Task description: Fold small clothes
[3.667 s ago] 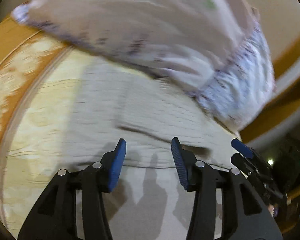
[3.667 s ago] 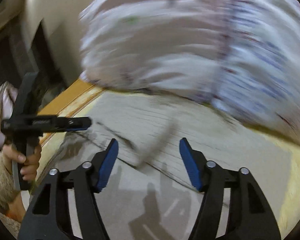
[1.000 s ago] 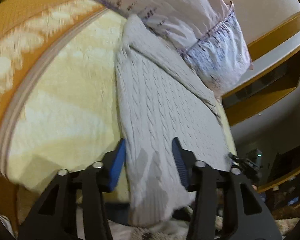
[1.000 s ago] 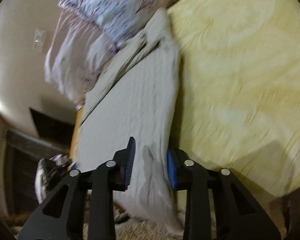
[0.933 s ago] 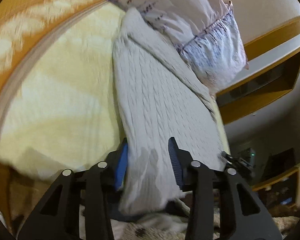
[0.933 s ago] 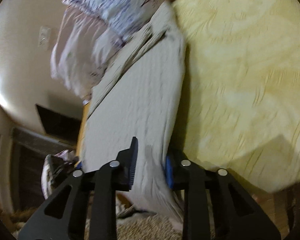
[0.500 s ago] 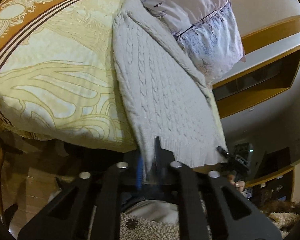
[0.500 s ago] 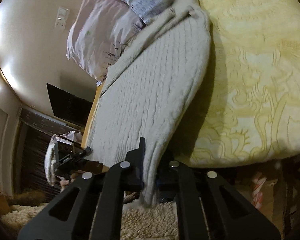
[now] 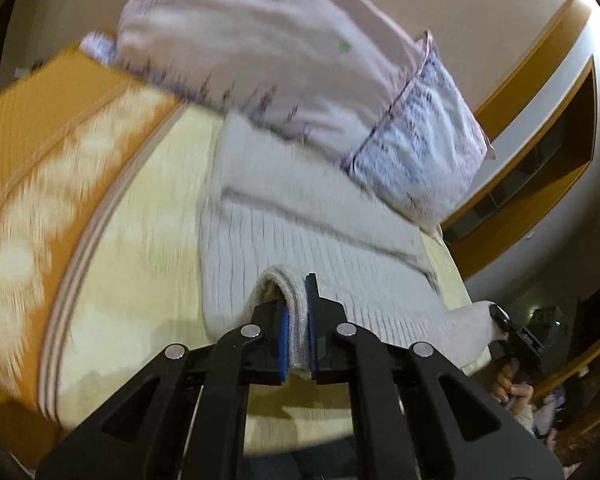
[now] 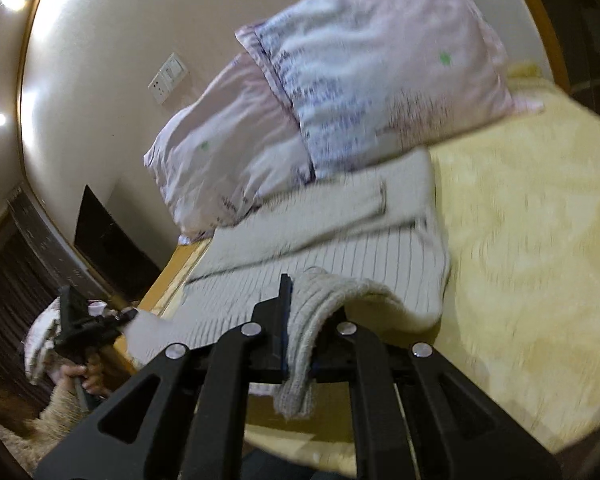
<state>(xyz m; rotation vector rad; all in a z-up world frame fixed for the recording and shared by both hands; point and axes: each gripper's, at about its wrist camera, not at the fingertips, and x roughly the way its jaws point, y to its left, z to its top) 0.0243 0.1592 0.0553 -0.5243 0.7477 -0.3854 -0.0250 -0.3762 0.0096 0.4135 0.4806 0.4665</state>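
Knit sweater point(image 9: 319, 248) lengthwise toward pillows point(image 9: 300, 80), seemingly.

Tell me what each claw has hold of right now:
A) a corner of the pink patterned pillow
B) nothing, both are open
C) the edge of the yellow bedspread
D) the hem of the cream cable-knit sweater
D: the left claw and the right claw are each shut on a lifted corner of the cream cable-knit sweater hem.
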